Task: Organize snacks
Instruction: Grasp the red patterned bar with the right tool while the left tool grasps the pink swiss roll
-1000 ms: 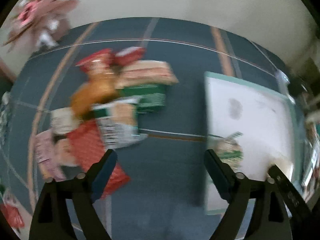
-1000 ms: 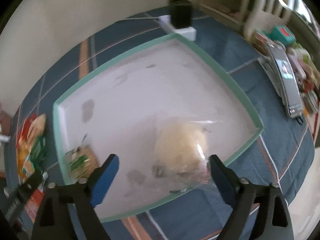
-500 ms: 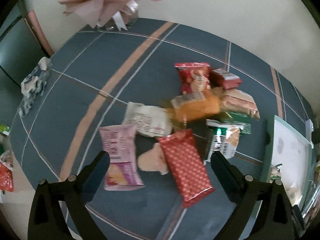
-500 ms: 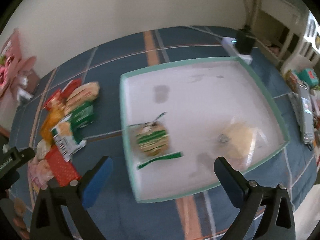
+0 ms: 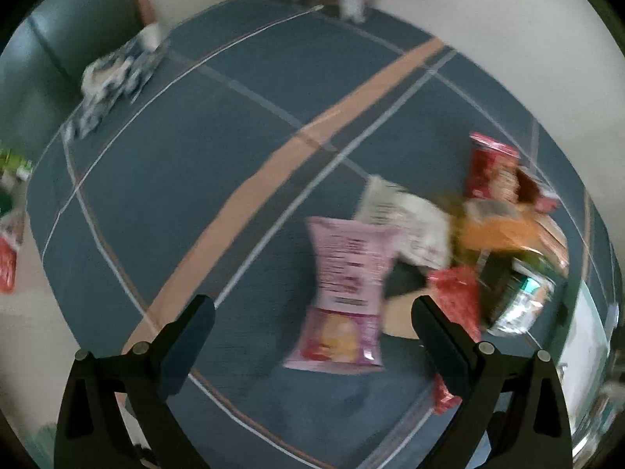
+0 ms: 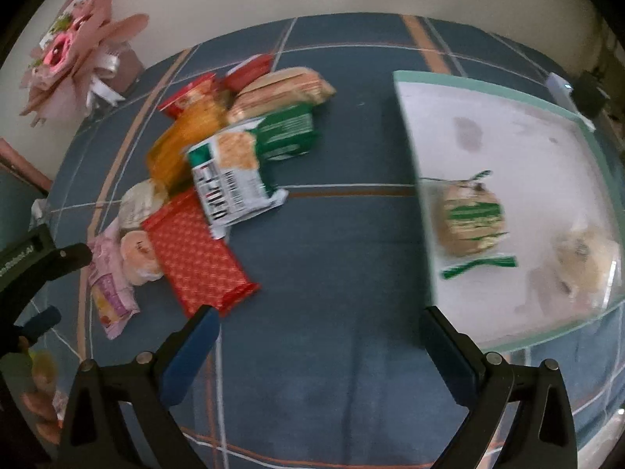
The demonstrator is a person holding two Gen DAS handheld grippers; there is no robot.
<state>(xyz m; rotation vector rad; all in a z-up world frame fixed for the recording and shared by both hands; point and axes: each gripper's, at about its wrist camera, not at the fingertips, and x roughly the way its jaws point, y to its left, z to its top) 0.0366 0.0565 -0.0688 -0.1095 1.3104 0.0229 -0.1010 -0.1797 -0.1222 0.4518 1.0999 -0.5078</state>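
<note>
On the blue checked tablecloth [image 6: 332, 258]: snack pile at left, teal-rimmed tray [image 6: 414, 179] at right, bare cloth between. Already in the tray: green-striped wrapped snack [image 6: 470, 219] near the left rim, pale clear-wrapped bun [image 6: 586, 262] just beside it toward the right edge. Left gripper [image 5: 312, 312]: jaws apart, nothing clamped, poised over the near end of the pile. Pink snack bag [image 5: 345, 293] directly ahead, between the two fingers in the left wrist view, contact not evident; long axis roughly along the pointing direction, so fingers straddle its short width. Red dotted packet [image 5: 455, 301] just beside the right finger, partly hidden behind it; white packet [image 5: 406, 222] and orange bag [image 5: 504, 230] farther off, overlapping. Right gripper [image 6: 320, 336]: jaws fully apart, empty, above bare cloth between pile and tray; corner of the red dotted packet close to its left finger. Judged nearer hand for the pink bag: left. Likely requirement: straight descent and closure across the narrow sides, clear of the red packet. Left view blurred; print on packets unreadable.
</note>
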